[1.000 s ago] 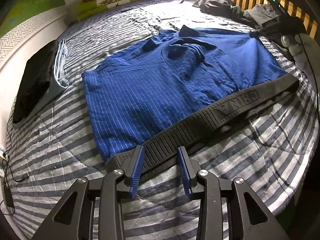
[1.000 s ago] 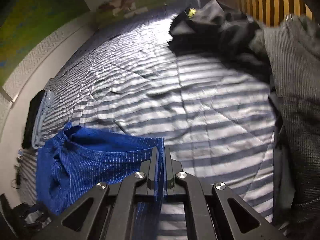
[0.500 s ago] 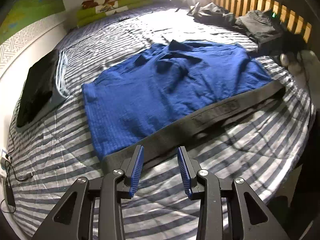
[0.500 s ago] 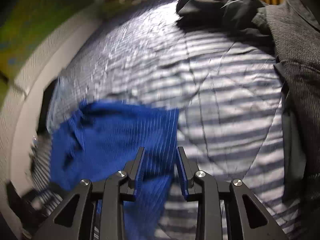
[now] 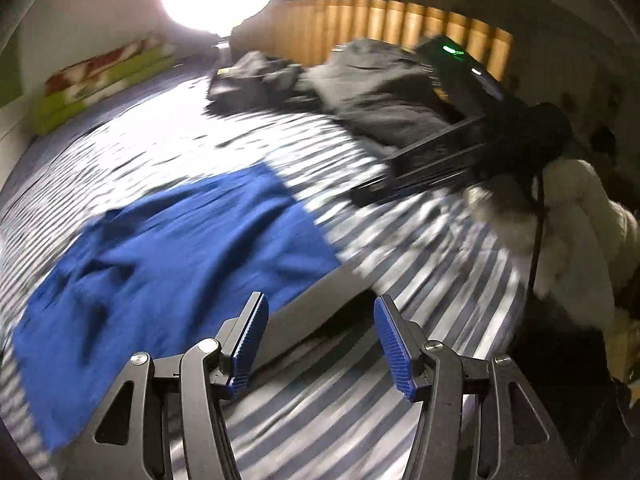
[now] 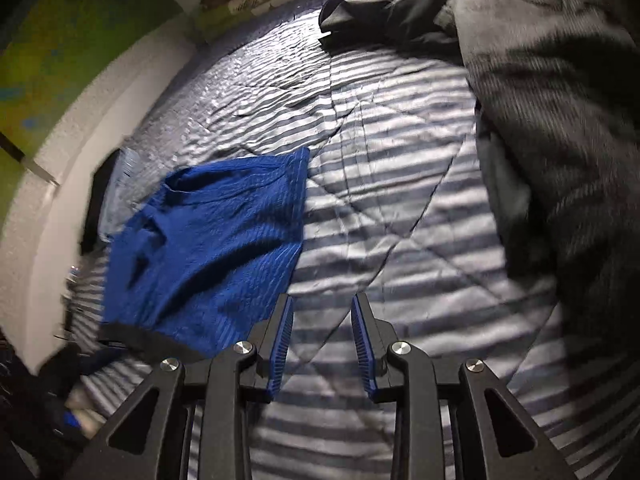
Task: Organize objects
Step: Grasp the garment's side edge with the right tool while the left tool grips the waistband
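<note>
Blue striped boxer shorts (image 5: 168,256) with a dark grey waistband (image 5: 316,312) lie flat on the striped bed cover (image 5: 420,280). My left gripper (image 5: 318,344) is open and empty just above the waistband's right part. The shorts also show in the right wrist view (image 6: 208,248), left of my right gripper (image 6: 322,344), which is open and empty above the bare bed cover (image 6: 400,200). The right gripper also shows in the left wrist view as a black body (image 5: 460,152) held by a hand in a white fluffy sleeve (image 5: 560,232).
A pile of dark and grey clothes (image 6: 552,120) lies along the right side by the wooden slatted headboard (image 5: 400,24). More dark clothes (image 6: 384,4) lie at the far end. Folded dark items (image 6: 100,208) sit by the left wall. Green and red rolled bedding (image 5: 100,76) lies far left.
My right gripper opened and let go of the blue shorts, then pulled back to the right. My left gripper swung to the right and opened wider. The shorts now lie flat.
</note>
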### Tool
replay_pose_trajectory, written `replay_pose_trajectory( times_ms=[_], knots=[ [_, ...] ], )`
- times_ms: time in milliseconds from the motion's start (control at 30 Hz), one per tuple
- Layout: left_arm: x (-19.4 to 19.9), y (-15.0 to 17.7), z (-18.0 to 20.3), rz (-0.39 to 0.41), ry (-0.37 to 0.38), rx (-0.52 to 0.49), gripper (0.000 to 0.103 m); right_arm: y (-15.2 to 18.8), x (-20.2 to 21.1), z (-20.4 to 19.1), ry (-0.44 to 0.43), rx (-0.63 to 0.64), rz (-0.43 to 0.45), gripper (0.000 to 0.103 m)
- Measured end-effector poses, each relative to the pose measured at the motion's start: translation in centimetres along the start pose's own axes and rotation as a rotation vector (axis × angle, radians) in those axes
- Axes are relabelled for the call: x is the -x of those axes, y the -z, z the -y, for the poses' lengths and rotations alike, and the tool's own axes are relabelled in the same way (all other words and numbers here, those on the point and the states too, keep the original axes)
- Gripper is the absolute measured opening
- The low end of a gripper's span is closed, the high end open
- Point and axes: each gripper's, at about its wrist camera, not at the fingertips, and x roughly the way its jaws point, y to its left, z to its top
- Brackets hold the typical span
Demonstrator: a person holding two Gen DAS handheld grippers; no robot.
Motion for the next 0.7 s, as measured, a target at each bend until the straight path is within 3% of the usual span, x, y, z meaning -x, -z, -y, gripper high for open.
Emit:
replay_pose_trajectory(
  times_ms=[100, 233, 400, 467, 600, 700],
  knots=[
    [-3.4, -0.9, 2.3, -0.061, 0.008, -0.061, 0.063, -0.4, -0.5, 1.0, -0.039, -0.053, 0.008, 0.027],
    [-5.9, 0.3, 3.5, -0.158, 0.074, -0.048, 0.062, -1.5, -1.1, 1.9, -0.061, -0.071, 0.006, 0.027],
    [-4.8, 0.7, 4.2, -0.131, 0.100, -0.027, 0.062, -3.2, -2.3, 2.6, -0.104, -0.091, -0.008, 0.027],
    [-3.1, 0.8, 3.2, -0.086, 0.112, 0.016, 0.062, -4.2, -2.7, 2.4, -0.119, -0.101, -0.007, 0.028],
    [-0.7, 1.4, 0.6, -0.029, 0.066, 0.103, 0.063, -5.8, -3.0, 1.7, -0.138, -0.099, 0.011, 0.033],
    [-0.8, 1.2, -1.0, -0.029, 0.052, 0.145, 0.063, -7.4, -4.1, 0.3, -0.113, -0.066, 0.012, 0.033]
  ],
)
